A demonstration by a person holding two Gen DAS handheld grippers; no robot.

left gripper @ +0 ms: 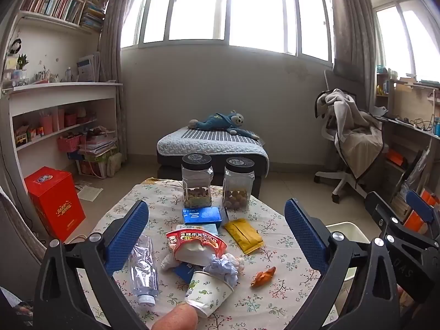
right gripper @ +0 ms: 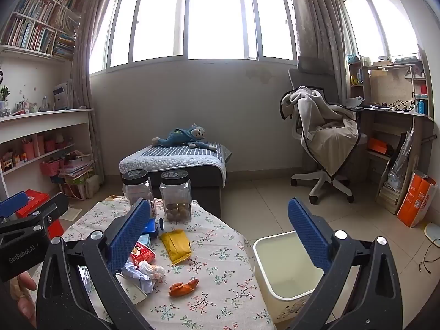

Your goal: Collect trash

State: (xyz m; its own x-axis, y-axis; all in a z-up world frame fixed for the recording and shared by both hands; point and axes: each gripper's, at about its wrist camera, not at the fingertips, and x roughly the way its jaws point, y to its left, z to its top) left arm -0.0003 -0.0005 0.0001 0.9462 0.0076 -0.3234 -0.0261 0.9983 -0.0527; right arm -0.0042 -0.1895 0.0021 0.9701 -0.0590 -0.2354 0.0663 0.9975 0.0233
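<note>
1. Left wrist view: the left gripper (left gripper: 217,236) hangs over the floral table (left gripper: 275,299) with its jaws wide and nothing between the pads. Below it lie a crushed bottle (left gripper: 143,269), a paper cup (left gripper: 207,293) stuffed with crumpled paper, and a red snack bag (left gripper: 196,243). A yellow packet (left gripper: 243,235) lies at about one o'clock and an orange scrap (left gripper: 263,276) at four o'clock.

2. Right wrist view: the right gripper (right gripper: 218,236) also gapes wide and empty. The white bin (right gripper: 286,272) stands on the floor at four o'clock, just beside the table edge; the yellow packet (right gripper: 176,244) lies at nine o'clock.
</note>
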